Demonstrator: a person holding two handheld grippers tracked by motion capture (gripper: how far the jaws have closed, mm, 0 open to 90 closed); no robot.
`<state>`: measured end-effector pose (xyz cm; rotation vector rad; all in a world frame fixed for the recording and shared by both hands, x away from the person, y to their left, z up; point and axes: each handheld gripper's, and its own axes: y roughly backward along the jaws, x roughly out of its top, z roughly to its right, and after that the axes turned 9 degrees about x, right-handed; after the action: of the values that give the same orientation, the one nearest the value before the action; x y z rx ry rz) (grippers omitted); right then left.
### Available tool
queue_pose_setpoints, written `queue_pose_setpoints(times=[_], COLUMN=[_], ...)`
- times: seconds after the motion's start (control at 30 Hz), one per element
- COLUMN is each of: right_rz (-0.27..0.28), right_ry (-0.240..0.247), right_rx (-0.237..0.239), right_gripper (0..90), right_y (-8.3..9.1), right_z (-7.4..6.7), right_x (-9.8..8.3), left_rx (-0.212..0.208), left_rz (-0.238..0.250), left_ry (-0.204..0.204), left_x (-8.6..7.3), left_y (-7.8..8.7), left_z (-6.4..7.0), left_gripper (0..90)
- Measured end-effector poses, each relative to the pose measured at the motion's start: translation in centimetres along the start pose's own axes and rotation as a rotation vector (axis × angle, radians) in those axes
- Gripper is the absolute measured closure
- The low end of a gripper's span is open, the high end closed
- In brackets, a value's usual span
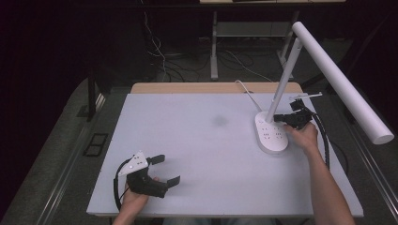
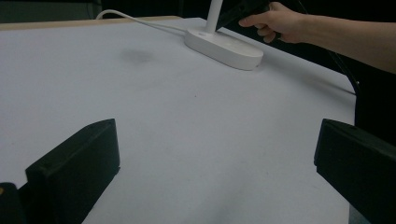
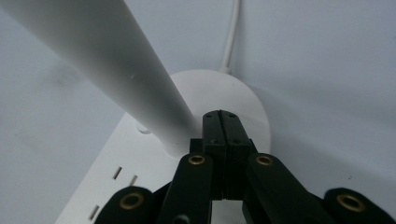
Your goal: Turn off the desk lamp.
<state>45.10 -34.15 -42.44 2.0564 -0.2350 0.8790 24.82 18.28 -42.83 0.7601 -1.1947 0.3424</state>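
Note:
A white desk lamp stands at the table's right, with an oval base [image 1: 271,136], a slanted stem [image 1: 283,84] and a long tube head [image 1: 342,82]. The base [image 3: 247,100] has socket slots [image 3: 116,172] in its top. My right gripper [image 1: 278,118] is shut with nothing between its jaws. Its tip [image 3: 220,115] sits right beside the foot of the stem [image 3: 116,60], over the base; whether it touches I cannot tell. My left gripper [image 1: 169,169] lies open near the front left edge, its jaws [image 2: 217,172] wide apart over bare table, pointed toward the lamp base [image 2: 224,46].
The lamp's white cable [image 1: 246,90] runs off the back edge of the white table [image 1: 197,140]. A faint dark smudge [image 1: 219,121] marks the middle of the surface. The lamp head overhangs the right edge. The floor beyond is dark, with cables and stand legs.

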Motion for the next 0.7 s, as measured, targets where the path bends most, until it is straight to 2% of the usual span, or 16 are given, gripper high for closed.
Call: queue_pose_setpoints(times=[0.13, 0.2, 0.7], right_rz=[0.008, 0.008, 0.003], right_ry=[-0.025, -0.014, -0.018], right_rx=[0.009, 0.009, 0.02], right_gripper=[90.0, 90.0, 90.0], right_y=[-0.13, -0.22, -0.09], right_z=[-0.01, -0.03, -0.03], right_x=[0.14, 0.19, 0.07], left_rx=[-0.001, 0.001, 0.006], left_rz=[-0.002, -0.001, -0.002], left_ry=[-0.004, -0.001, 0.0], left_x=[0.02, 0.0, -0.01], left_y=[-0.05, 0.0, 0.01], left_z=[-0.04, -0.04, -0.05], left_gripper=[0.0, 0.0, 0.0])
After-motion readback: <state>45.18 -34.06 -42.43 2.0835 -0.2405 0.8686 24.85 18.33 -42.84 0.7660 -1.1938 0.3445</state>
